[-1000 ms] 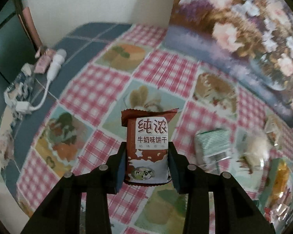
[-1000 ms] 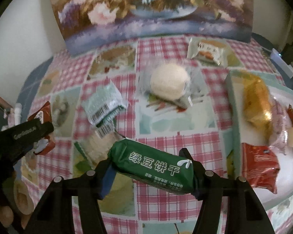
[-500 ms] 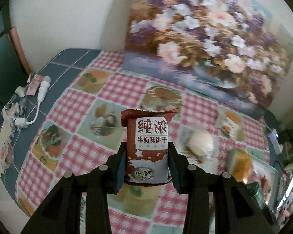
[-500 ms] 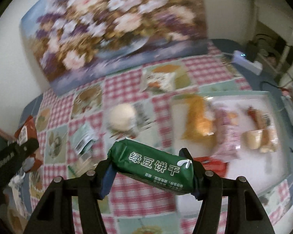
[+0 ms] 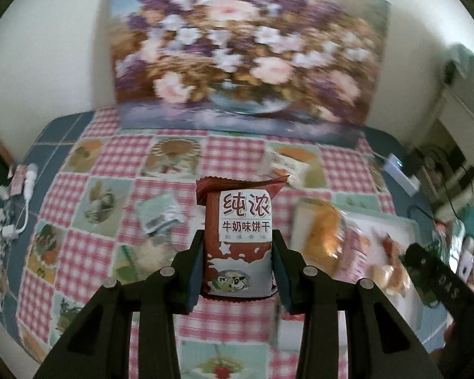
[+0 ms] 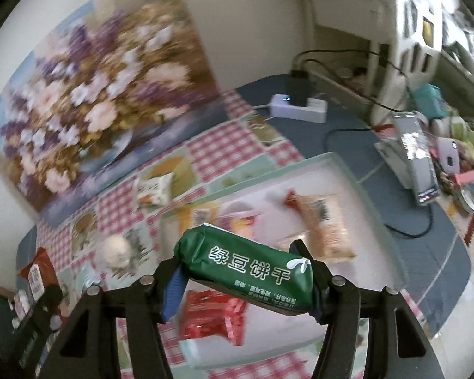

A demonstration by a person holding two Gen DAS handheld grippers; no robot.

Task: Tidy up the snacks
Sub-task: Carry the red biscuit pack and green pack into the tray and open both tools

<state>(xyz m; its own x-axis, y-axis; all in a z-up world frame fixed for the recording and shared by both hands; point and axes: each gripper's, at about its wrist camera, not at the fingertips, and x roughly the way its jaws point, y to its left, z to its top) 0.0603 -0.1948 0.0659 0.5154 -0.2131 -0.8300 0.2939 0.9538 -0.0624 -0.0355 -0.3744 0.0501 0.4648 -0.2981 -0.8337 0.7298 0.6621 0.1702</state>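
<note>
Left claw point(image 5: 237, 263) gripping brown biscuit pack point(image 5: 239, 237) upright: white label with red and black Chinese characters, cow picture near bottom, crimped top edge. Pack hanging above checked desk point(image 5: 79, 246), tray point(image 5: 404, 224) lying to right. Right claw point(image 6: 245, 279) clamping green biscuit pack point(image 6: 249, 267) crosswise, tilting down to right, white characters along side, ends twisted. Green pack hovering over tray point(image 6: 347, 170) holding red pack point(image 6: 215, 319), orange pack point(image 6: 325, 224), others blurred. Painting point(image 5: 246, 50) leaning at far edge.
</note>
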